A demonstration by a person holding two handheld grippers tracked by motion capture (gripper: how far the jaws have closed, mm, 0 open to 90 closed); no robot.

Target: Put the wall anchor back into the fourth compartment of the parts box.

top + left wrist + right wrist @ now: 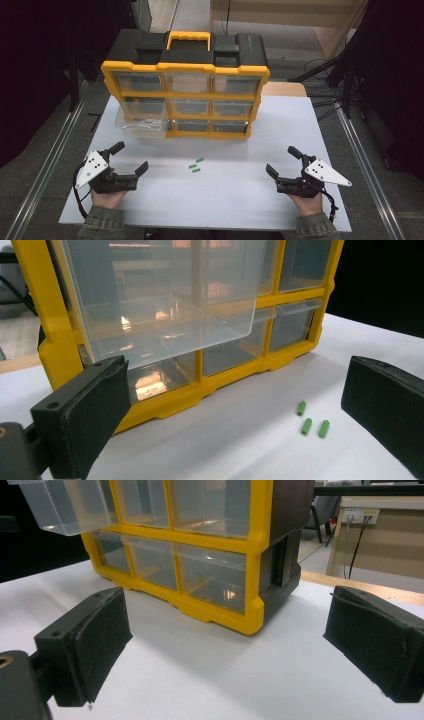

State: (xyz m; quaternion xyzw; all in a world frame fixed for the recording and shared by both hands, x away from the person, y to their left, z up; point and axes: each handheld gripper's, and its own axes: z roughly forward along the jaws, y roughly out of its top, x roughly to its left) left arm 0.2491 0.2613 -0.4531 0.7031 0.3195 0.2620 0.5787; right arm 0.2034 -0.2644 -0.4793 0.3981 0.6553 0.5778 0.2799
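A yellow and black organizer (185, 67) with clear drawers stands at the back of the white table (225, 200). Its middle-left drawer (141, 120) is pulled out; in the left gripper view this drawer (165, 305) looks empty. Three small green pegs (196, 165) lie on the table in front of the organizer, between the two hands. My left gripper (132, 156) rests open at the near left, with the pegs (310, 421) ahead near its right jaw. My right gripper (281, 160) rests open at the near right, facing the organizer's right corner (252, 615). Both hold nothing.
The organizer's black carry handle (189, 36) sits on top, edged in yellow. A small dark tool (95, 121) lies off the table's left edge. Metal rails (50, 165) run along both sides. Cables (325, 105) trail beyond the far right corner.
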